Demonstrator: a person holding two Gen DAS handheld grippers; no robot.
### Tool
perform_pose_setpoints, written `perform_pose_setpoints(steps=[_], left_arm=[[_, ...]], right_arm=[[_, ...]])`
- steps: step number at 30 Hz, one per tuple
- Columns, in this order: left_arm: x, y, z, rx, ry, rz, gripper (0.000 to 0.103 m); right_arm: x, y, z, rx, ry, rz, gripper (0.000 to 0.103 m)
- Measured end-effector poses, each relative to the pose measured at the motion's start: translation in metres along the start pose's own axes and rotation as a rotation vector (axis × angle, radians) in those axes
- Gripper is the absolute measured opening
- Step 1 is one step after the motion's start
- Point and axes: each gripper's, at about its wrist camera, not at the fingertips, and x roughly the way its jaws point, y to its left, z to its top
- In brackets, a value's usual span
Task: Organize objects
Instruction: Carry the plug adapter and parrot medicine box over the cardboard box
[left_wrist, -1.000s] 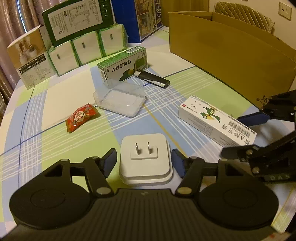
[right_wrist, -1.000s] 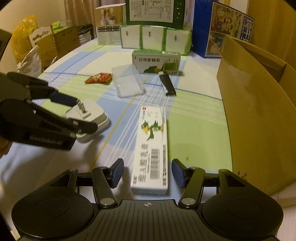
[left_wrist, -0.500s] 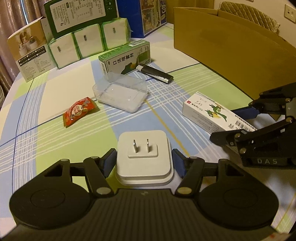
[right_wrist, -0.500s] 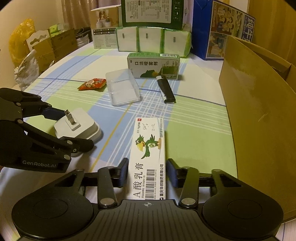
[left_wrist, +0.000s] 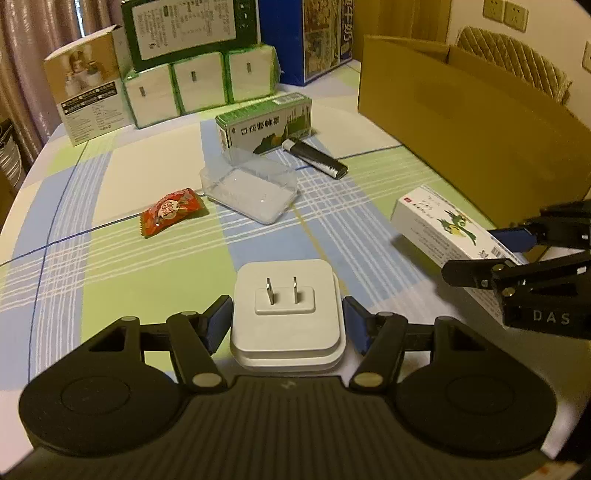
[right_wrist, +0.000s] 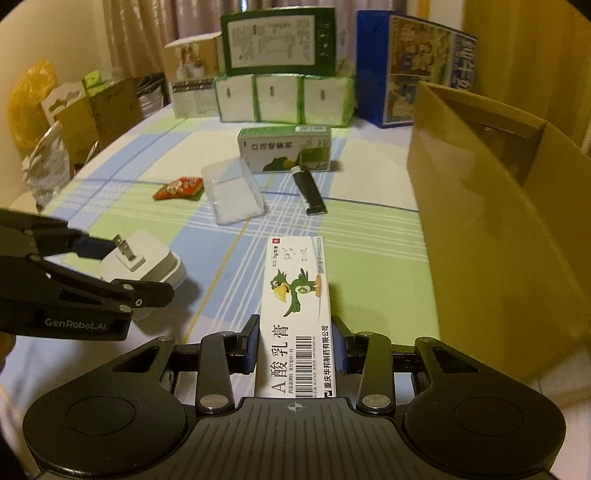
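Left gripper is straddling the white plug adapter, prongs up; blue pads are sitting just beside its two sides, and whether they are touching it cannot be told. In the right wrist view the adapter is appearing tilted, with a shadow beneath it.

Right gripper is clamping the white ointment box at its near end, pads pressing both long sides; the box is pointing toward 12 o'clock, its far end casting a shadow on the checked tablecloth.

Cardboard box is standing at 2 o'clock of the right gripper. Clear plastic tray, red snack packet, black lighter and green medicine carton are lying at 11–12 o'clock, well apart from both grippers.
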Motion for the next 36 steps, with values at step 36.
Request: perform_pose_setpoints(steps=[36], left_arm=[[-0.154, -0.154, 0.043, -0.020, -0.192, -0.108, 0.060]], right_arm=[[-0.231, -0.098, -0.030, 0.194, -0.218, -0.184, 0.035]])
